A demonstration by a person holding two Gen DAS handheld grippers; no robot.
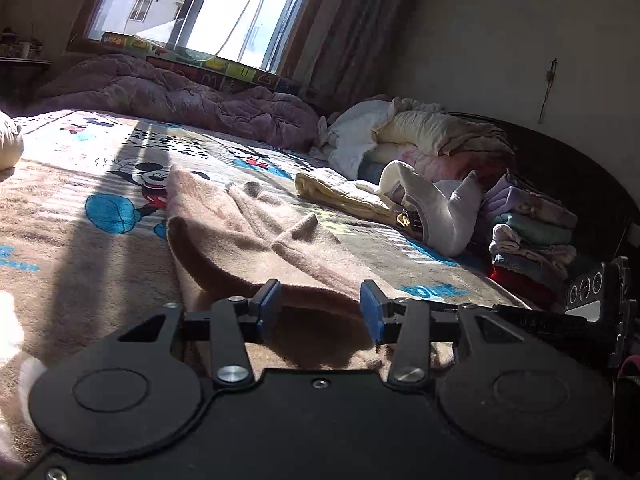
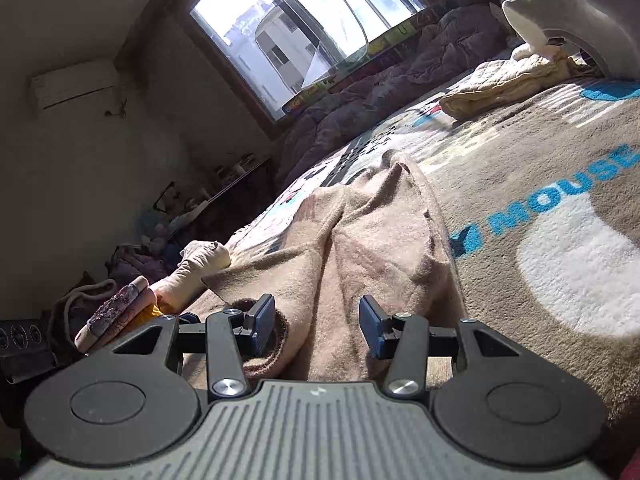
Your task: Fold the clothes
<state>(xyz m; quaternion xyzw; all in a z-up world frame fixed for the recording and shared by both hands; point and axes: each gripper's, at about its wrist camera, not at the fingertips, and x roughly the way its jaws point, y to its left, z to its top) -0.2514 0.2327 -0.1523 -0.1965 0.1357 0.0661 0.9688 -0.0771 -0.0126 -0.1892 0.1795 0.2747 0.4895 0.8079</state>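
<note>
A beige-brown fleece garment (image 1: 240,236) lies crumpled on the cartoon-print bed blanket (image 1: 80,184). My left gripper (image 1: 320,312) is open, its blue pads on either side of the garment's near edge, with nothing clamped. In the right wrist view the same garment (image 2: 372,240) stretches away from me. My right gripper (image 2: 318,326) is open too, straddling a fold of the cloth, and a dark ribbed cuff (image 2: 276,344) sits by the left pad (image 2: 262,326).
A stack of folded clothes (image 1: 528,240) stands at the right by a dark headboard. A white garment (image 1: 436,204), a yellow quilted piece (image 1: 344,196) and rolled bedding (image 1: 420,136) lie behind. A purple duvet (image 1: 180,96) runs under the window. More clothes (image 2: 188,276) lie at the bed's left edge.
</note>
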